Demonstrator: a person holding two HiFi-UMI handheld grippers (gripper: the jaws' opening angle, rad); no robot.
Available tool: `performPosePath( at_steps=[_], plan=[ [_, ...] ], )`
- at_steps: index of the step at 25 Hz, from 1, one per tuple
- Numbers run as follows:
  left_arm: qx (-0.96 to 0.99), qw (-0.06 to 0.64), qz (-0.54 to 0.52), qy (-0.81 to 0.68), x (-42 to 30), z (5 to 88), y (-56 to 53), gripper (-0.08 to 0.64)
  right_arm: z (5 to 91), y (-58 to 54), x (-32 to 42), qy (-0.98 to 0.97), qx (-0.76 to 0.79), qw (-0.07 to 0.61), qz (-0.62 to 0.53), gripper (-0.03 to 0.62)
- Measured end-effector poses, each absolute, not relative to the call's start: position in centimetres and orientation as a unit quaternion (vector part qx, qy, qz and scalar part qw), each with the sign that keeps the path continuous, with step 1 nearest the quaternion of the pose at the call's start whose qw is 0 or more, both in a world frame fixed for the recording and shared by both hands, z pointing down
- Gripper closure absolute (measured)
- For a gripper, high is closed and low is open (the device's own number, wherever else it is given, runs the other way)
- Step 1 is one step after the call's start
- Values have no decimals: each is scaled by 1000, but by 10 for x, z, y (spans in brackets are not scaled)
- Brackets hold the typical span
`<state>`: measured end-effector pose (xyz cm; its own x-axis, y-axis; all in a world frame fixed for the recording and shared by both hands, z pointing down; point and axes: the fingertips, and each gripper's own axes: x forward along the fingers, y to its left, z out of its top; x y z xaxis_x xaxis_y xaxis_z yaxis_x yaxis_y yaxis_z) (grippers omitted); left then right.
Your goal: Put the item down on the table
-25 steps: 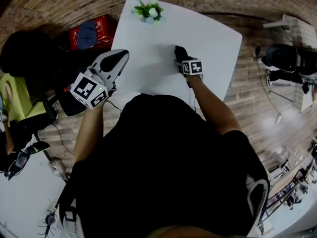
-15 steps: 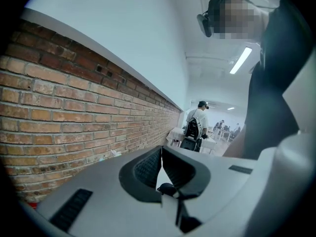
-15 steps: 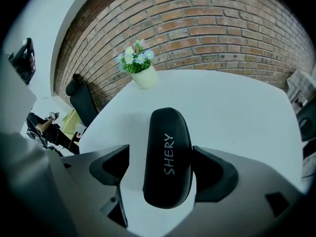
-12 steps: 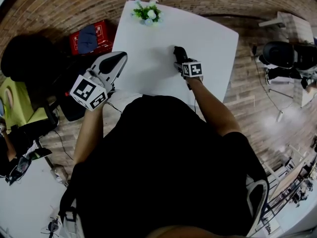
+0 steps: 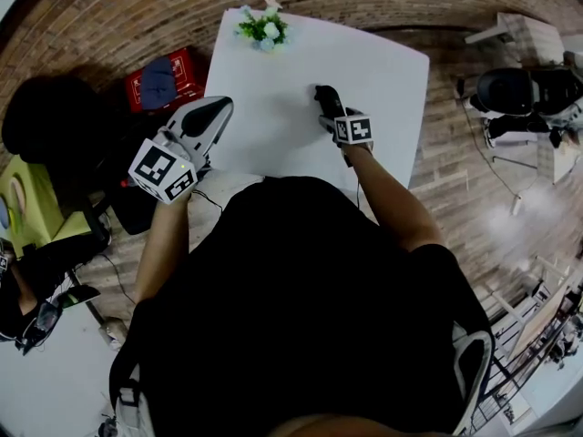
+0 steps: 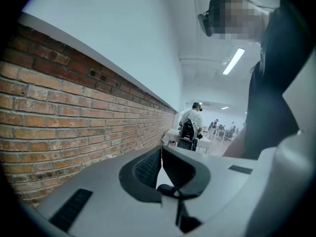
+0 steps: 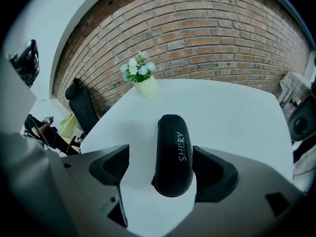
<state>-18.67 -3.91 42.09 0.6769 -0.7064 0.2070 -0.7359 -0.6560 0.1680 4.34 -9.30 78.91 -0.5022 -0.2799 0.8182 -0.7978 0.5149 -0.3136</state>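
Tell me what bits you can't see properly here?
- Black case: head view, mostly covered by the right hand-held gripper; its underside is hidden in the right gripper view.
- Table: near edge, head view, behind the person's body.
- Flowers: head view, too small for detail.
- Person far off: left gripper view, too small.

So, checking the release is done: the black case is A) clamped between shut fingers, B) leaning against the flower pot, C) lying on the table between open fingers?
C: the black case lies on the table, the right gripper's fingers spread apart around it.
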Motion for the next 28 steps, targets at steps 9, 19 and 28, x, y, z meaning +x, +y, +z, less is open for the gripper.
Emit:
performPosePath(
  at_steps=[9,19,28],
  plan=[
    [918,111,61,-375,-180,416,-38,546,767,-89,55,-792,362,346,350,212],
    [927,106,56,-355,-173,413,-37,546,733,-98,63,-796,396,293,352,212],
    [934,103,53,-337,-169,416,-37,546,697,-114,83,-793,435,248,347,213]
  ],
)
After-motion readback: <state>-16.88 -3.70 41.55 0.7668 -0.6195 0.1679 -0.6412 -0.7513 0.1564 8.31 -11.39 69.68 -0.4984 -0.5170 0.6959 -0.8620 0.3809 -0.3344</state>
